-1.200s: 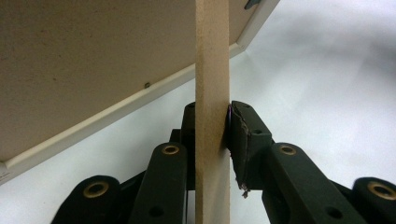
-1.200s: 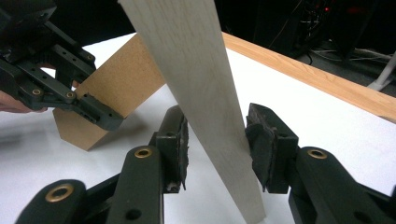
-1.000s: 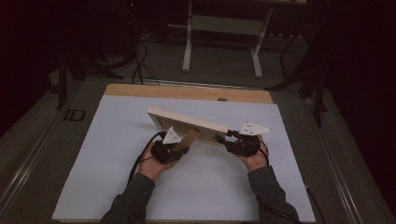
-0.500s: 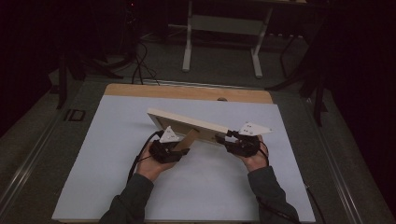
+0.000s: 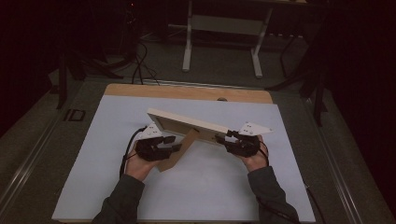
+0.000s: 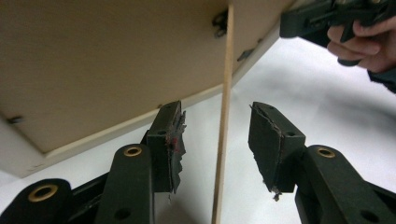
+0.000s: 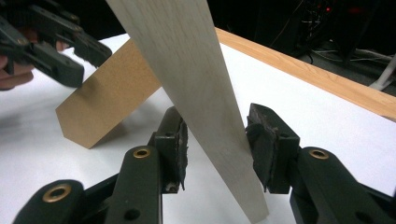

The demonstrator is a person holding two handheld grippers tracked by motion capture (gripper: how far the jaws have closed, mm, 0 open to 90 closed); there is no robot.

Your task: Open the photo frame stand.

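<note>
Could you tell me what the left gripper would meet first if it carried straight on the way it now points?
Probably the frame's stand: its thin edge sits between the open jaws of the left gripper, which have just been opening. Beyond it is the frame back.

The person is wearing dark grey-green long sleeves [image 5: 122, 200] reaching to the wrists. Each hand is carrying a black plastic gripper: the left gripper [image 5: 169, 143] and the right gripper [image 5: 223, 139] are each wearing a pale three-cornered plate on top. Black cables are trailing beside the sleeves. Brass-ringed holes are showing below the fingers [image 6: 273, 142], whose black pads are looking frayed.
</note>
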